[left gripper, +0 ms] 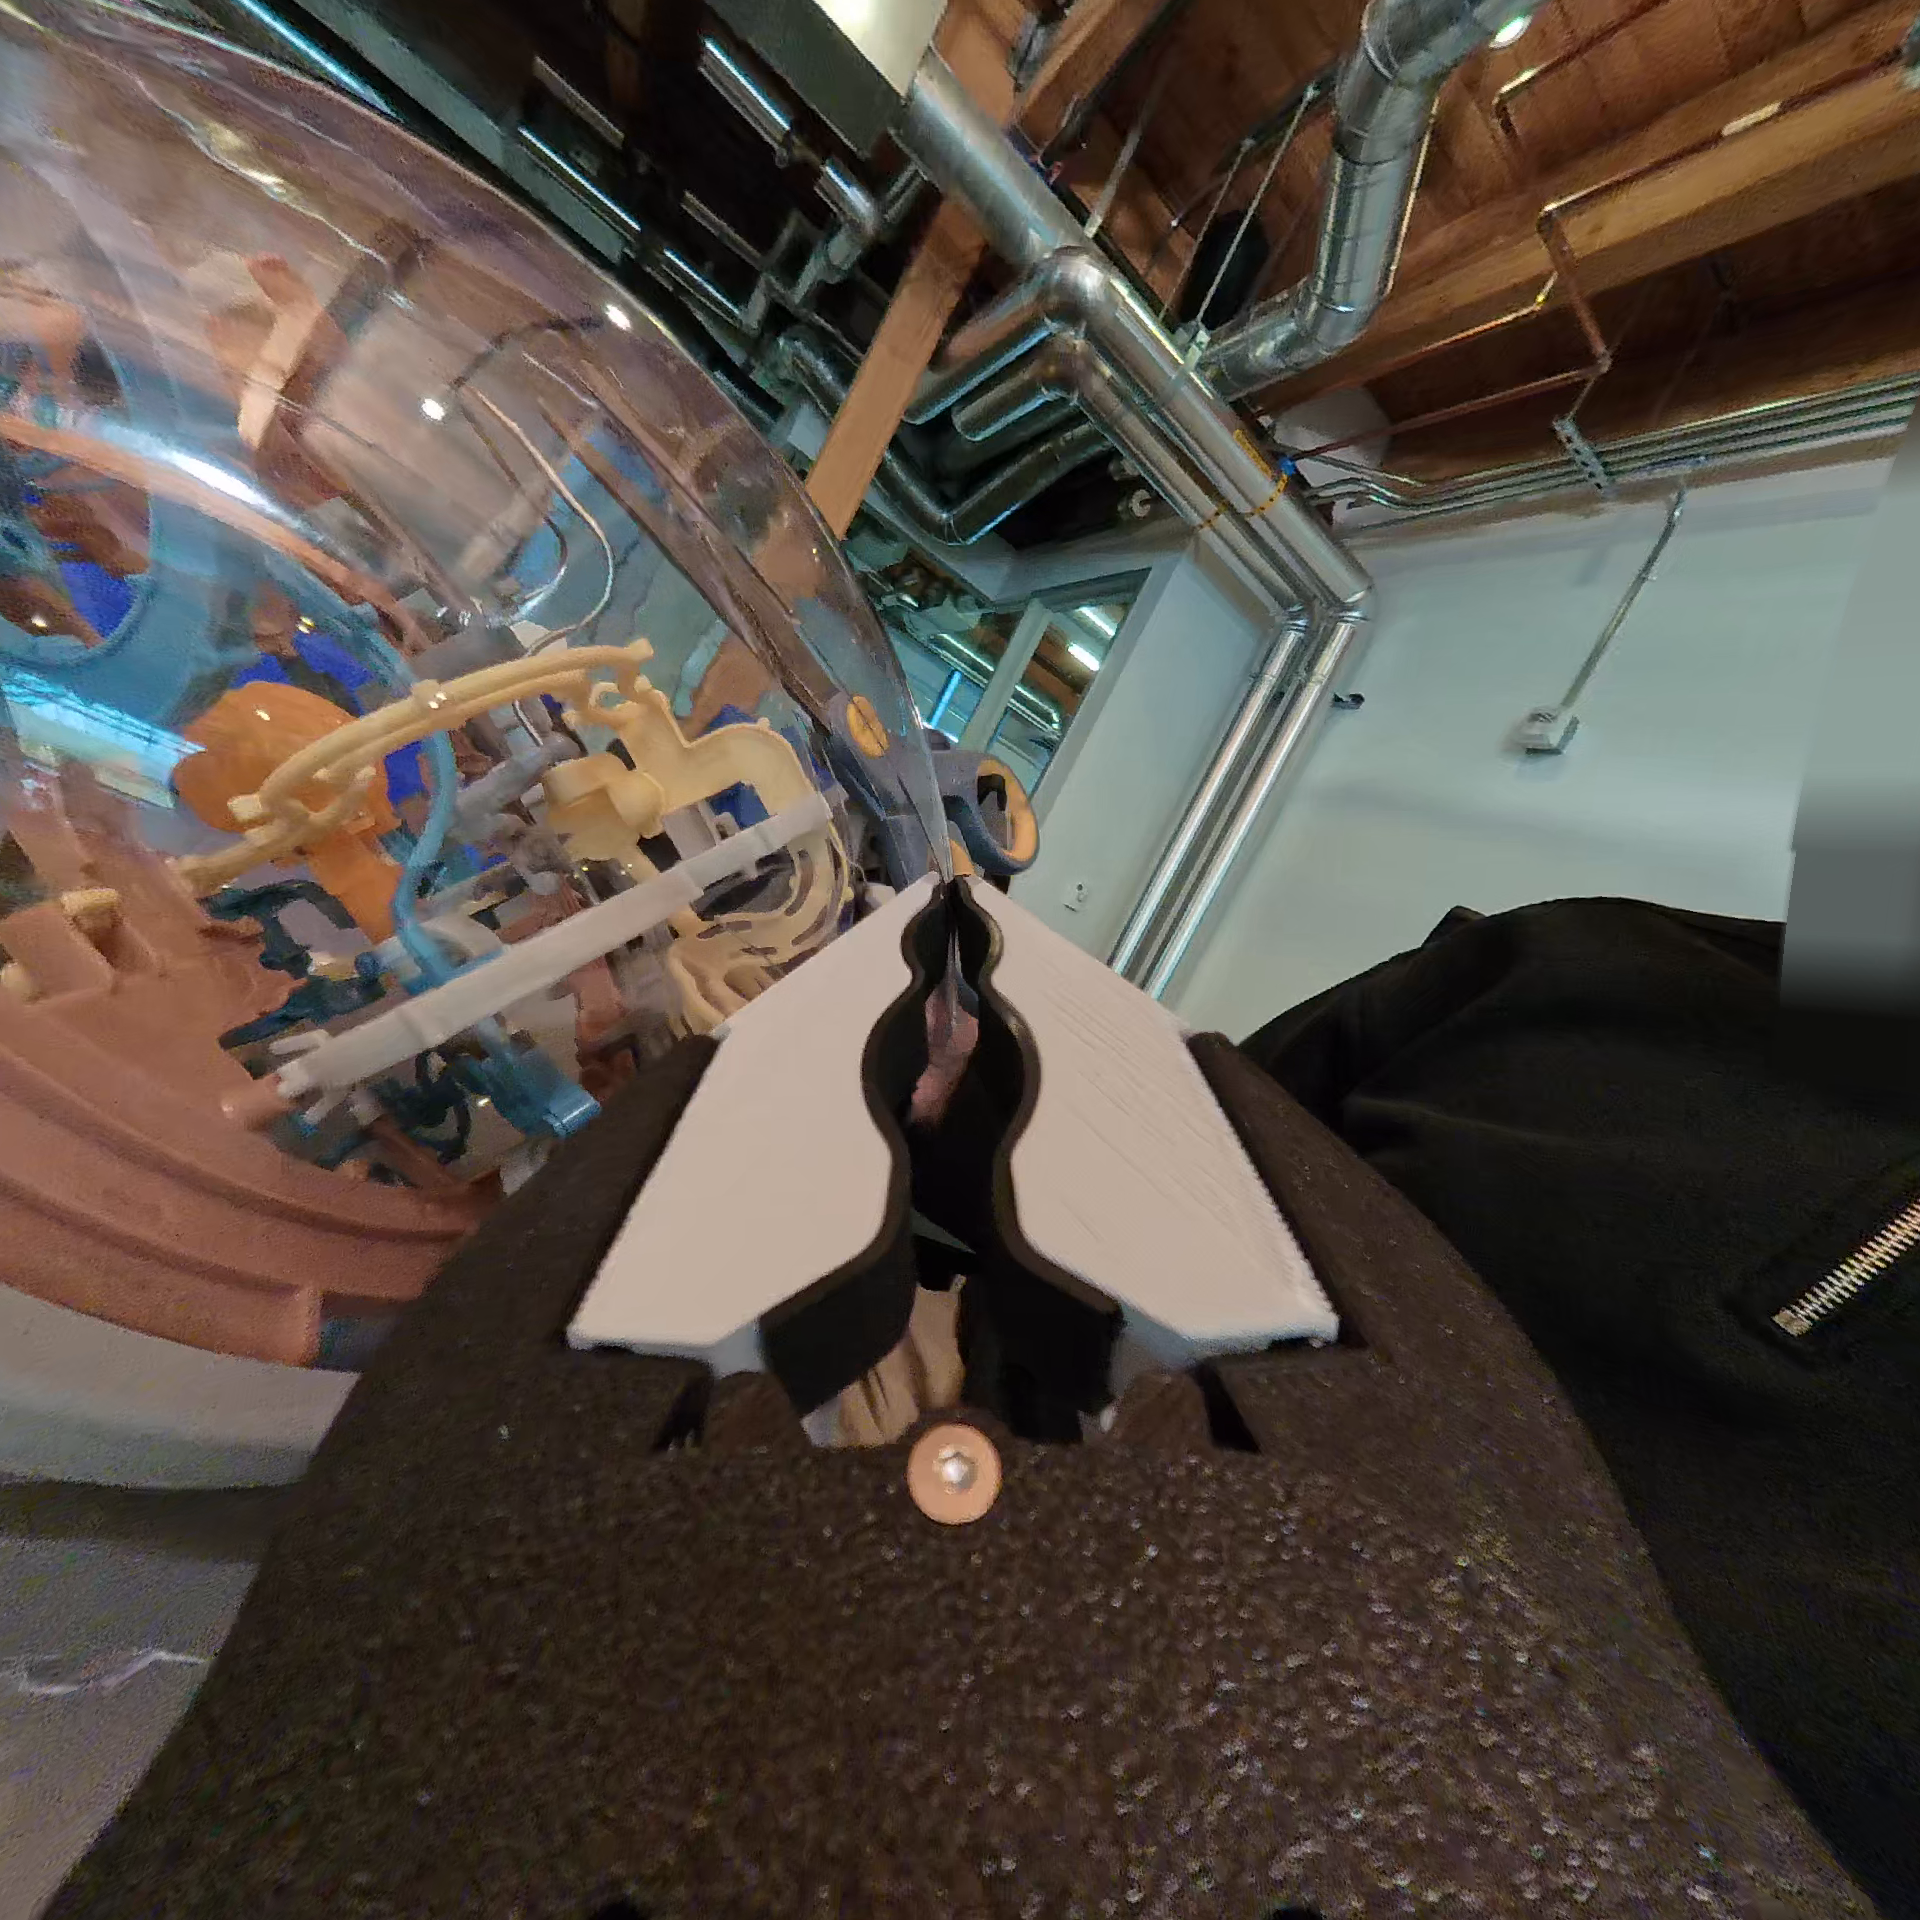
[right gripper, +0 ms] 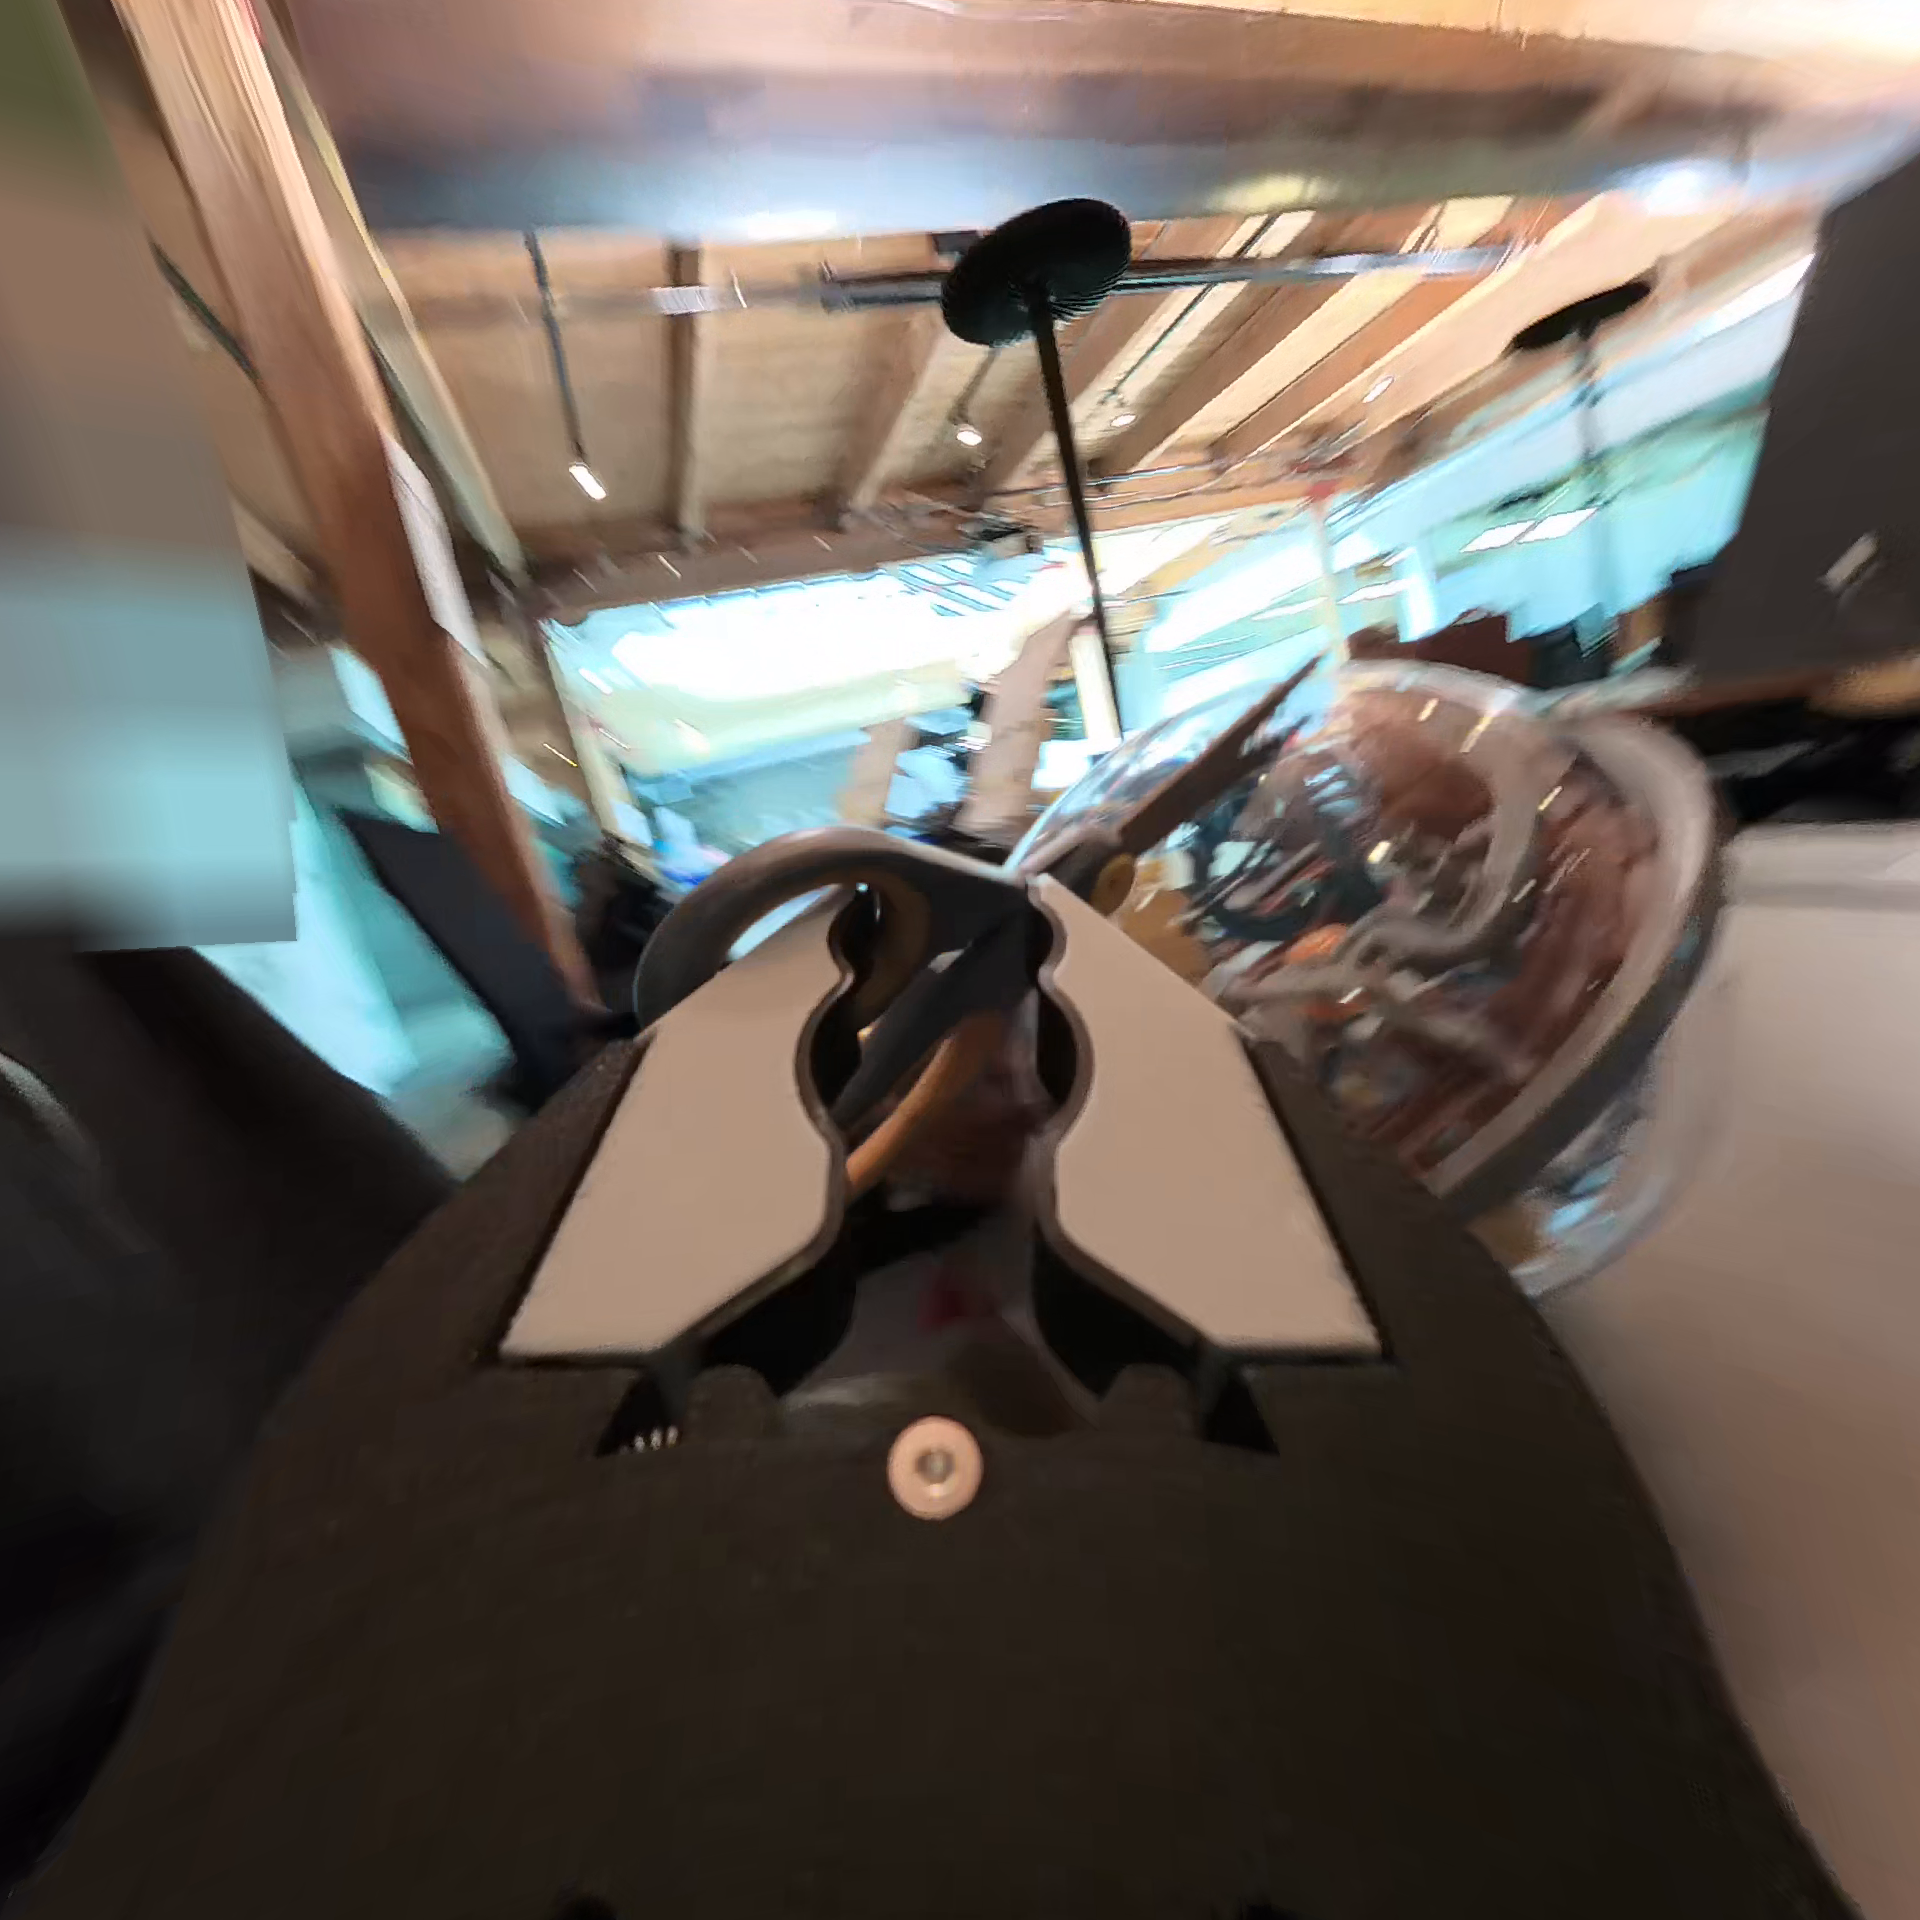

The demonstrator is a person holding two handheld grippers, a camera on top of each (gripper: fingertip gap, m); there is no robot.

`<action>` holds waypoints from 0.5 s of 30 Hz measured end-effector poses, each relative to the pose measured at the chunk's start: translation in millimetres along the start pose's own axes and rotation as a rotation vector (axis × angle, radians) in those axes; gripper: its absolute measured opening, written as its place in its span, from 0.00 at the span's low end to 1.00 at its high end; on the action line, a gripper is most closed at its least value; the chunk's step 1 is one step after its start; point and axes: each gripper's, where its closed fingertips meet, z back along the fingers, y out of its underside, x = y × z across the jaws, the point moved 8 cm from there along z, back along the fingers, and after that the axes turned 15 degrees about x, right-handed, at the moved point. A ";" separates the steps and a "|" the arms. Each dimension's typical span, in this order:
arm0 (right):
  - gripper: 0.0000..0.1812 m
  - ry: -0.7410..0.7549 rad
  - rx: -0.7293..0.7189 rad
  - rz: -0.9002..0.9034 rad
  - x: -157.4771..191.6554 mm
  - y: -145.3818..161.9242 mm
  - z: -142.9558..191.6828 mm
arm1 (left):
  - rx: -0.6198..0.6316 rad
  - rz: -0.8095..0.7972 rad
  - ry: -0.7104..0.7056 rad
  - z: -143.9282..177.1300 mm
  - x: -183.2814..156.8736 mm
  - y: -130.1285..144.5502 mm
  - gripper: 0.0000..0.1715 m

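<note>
Here both jaws pinch scissors [right gripper: 935, 997] beside the clear maze sphere [left gripper: 364, 623].

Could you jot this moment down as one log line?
left gripper: shut on scissors | right gripper: shut on scissors | clear maze ball: beside scissors

The left hand-held gripper [left gripper: 951, 904] is tilting upward, its white fingers [left gripper: 790, 1122] pressing together at the tips on a thin blade-like edge. The right hand-held gripper [right gripper: 940, 914] is also angling upward, its fingertips slightly apart around a dark handle, apparently gripping it, though blur obscures the contact.
</note>
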 end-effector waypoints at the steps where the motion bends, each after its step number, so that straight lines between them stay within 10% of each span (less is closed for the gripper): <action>1: 0.15 0.044 0.009 0.069 4.1 -1.6 -0.2 | 0.006 0.001 0.010 -0.5 -0.5 0.4 0.00; 15: 0.14 0.258 0.268 0.537 39.2 -14.5 -11.6 | 0.030 -0.007 0.056 -1.4 -4.2 2.0 0.00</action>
